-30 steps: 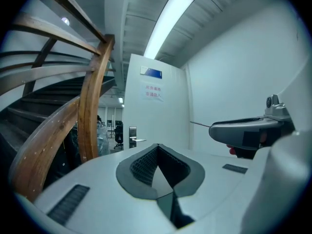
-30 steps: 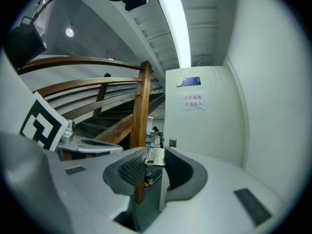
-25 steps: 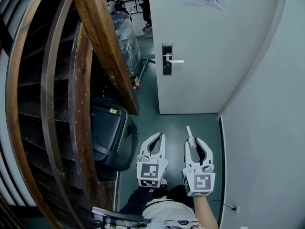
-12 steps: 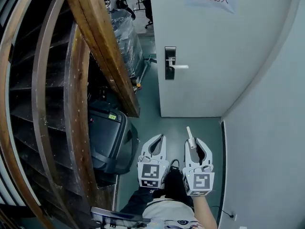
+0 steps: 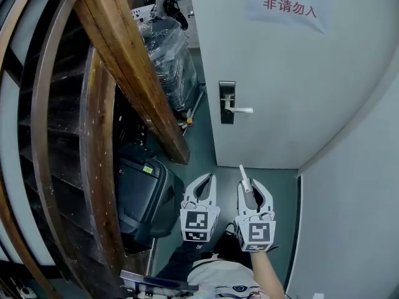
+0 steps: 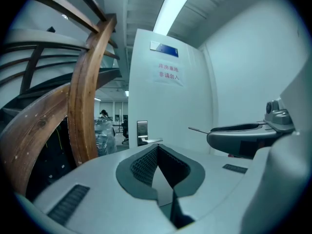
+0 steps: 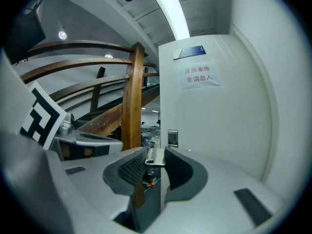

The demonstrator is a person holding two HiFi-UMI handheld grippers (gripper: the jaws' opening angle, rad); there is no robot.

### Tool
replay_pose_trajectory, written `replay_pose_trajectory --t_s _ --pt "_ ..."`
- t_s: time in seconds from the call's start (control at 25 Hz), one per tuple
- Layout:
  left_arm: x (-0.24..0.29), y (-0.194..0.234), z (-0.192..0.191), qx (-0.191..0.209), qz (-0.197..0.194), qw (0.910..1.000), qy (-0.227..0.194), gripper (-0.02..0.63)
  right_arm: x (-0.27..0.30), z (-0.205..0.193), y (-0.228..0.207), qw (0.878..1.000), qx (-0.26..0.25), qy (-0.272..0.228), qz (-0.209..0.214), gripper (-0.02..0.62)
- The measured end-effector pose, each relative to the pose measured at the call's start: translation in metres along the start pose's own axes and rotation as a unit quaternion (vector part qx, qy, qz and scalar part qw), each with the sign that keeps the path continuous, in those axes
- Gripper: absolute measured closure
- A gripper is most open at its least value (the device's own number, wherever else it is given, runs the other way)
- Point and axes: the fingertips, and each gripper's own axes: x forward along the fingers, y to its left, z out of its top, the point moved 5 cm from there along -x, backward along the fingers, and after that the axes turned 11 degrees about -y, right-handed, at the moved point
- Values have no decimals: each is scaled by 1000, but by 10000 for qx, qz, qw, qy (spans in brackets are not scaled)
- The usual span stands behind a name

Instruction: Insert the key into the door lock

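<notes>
A white door [image 5: 293, 86] stands ahead with a dark lock plate [image 5: 227, 103] and a silver lever handle [image 5: 242, 109]; the same lock plate [image 6: 142, 132] [image 7: 172, 138] shows small in both gripper views. My right gripper [image 5: 247, 184] is shut on a silver key [image 5: 244, 177] whose shaft sticks out forward; the key's flat end [image 7: 155, 156] sits clamped between the pads. My left gripper [image 5: 207, 180] is shut with nothing in it, side by side with the right one. Both hang low, well short of the door.
A curved wooden stair with a thick beam [image 5: 131, 67] fills the left. A black case [image 5: 140, 192] lies under it. A white wall [image 5: 355, 210] closes the right side. A paper notice [image 5: 290, 2] hangs on the door. Wrapped goods [image 5: 165, 55] stand beyond.
The view has drawn closer to the door; the lock plate now sits lower and larger in the head view. Both grippers keep their places and the key stays held.
</notes>
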Motion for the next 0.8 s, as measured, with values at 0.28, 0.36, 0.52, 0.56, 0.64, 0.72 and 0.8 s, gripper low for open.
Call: replay_pose_trajectory --t_s 0.28,0.36,0.52,0.56,0.64,0.72,0.8 --pt "46 13 -17 -25 239 9996 174 601 53 -29 -22 9991 83 312 265 478" --pt "53 16 -23 -43 265 9994 220 601 64 -40 -24 9985 96 432 324 479" --pt "69 26 -35 -59 250 9992 301 601 94 -58 -31 9978 124 571 300 479" --pt "72 29 -40 -69 247 9992 318 601 102 -63 -31 9978 110 581 298 478" --pt "79 36 -53 -93 236 9991 336 601 118 -75 -31 9978 60 590 302 479" --pt "86 41 -65 -107 205 9992 334 601 134 -88 -32 9978 -9 589 301 479" --pt "93 47 -77 -102 168 9994 298 601 151 -102 -34 9979 -95 577 271 479"
